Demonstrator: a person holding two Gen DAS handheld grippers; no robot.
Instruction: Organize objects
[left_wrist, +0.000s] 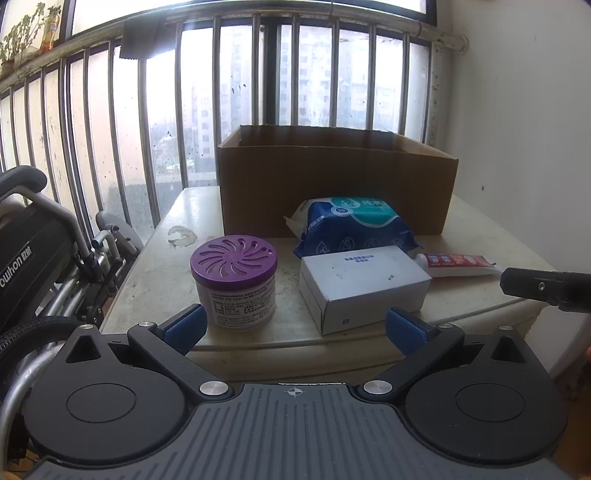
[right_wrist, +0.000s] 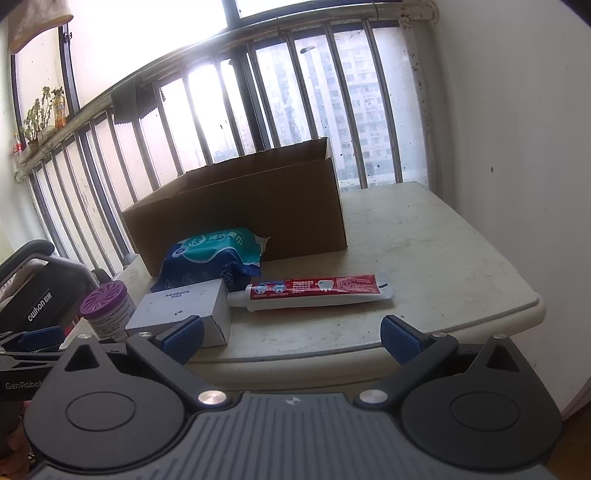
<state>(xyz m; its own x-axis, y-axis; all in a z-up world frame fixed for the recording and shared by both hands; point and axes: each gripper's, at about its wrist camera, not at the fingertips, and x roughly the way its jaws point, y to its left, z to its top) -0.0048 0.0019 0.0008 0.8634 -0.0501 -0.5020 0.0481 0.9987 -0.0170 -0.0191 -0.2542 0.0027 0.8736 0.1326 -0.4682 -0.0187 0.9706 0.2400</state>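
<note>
Table: rounded front edge is seen just ahead of both grippers; wall bounds the right side, window railing the back. A bare stretch of tabletop is seen right of the cardboard box, between box and wall. A folded wheelchair is parked by the table's left edge.

Box sits at the back, open-topped. In front of it: wipes pack touching the box wall, white carton just before the pack, purple-lidded jar left of the carton and apart from it, toothpaste tube lying flat right of the carton, cap end beside it.

Left gripper: fingers spread wide, nothing held, short of the table edge. Right gripper: likewise spread wide, nothing gripped, tube ahead of the gap.
</note>
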